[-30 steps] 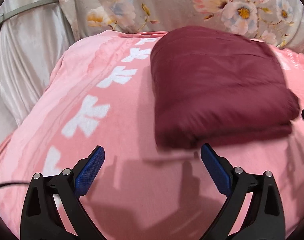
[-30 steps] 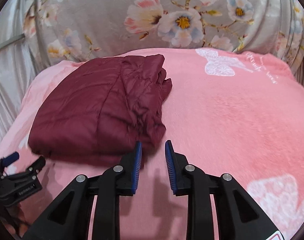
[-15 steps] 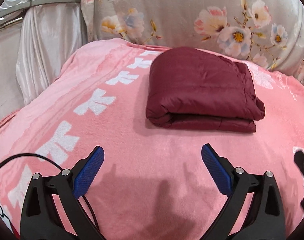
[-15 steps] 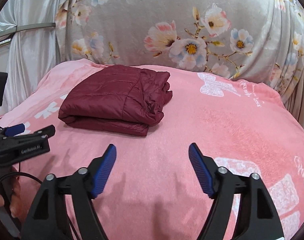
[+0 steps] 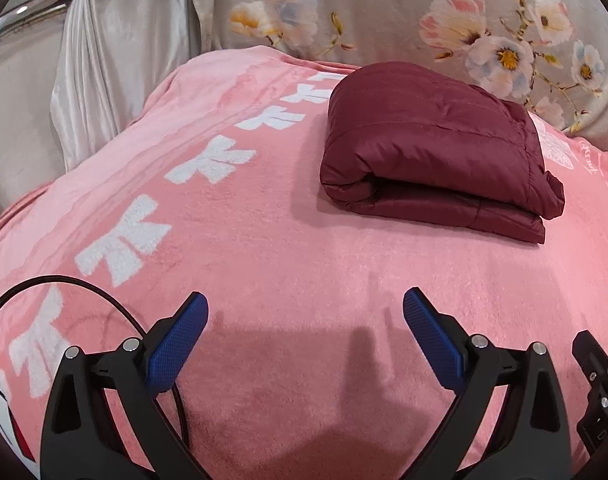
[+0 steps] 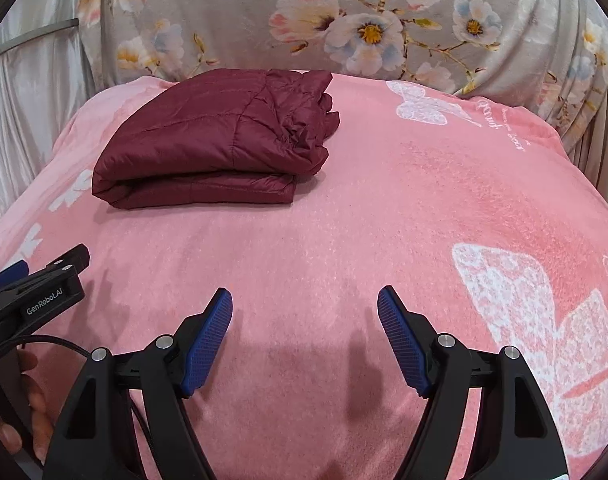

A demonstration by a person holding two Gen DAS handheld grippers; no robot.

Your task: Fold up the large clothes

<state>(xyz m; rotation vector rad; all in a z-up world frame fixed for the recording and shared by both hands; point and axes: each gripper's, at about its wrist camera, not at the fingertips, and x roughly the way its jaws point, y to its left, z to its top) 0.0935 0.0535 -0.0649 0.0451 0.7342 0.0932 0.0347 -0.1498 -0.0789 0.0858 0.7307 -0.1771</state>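
Jacket (image 5: 431,140), folded, lies on the blanket (image 5: 264,240) well ahead of both wide-open, empty tools (image 5: 305,336) (image 6: 305,336).

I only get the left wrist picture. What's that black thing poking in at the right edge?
Observer: The right tongs, open; they have just been opening, nothing between them.
Visitor: Is the red jacket as tidy at its right end?
Observer: No, the jacket shows bunched, ruffled layers there.
Visitor: Any sign of the person?
Observer: Fingers at the lower left, behind the left tongs.
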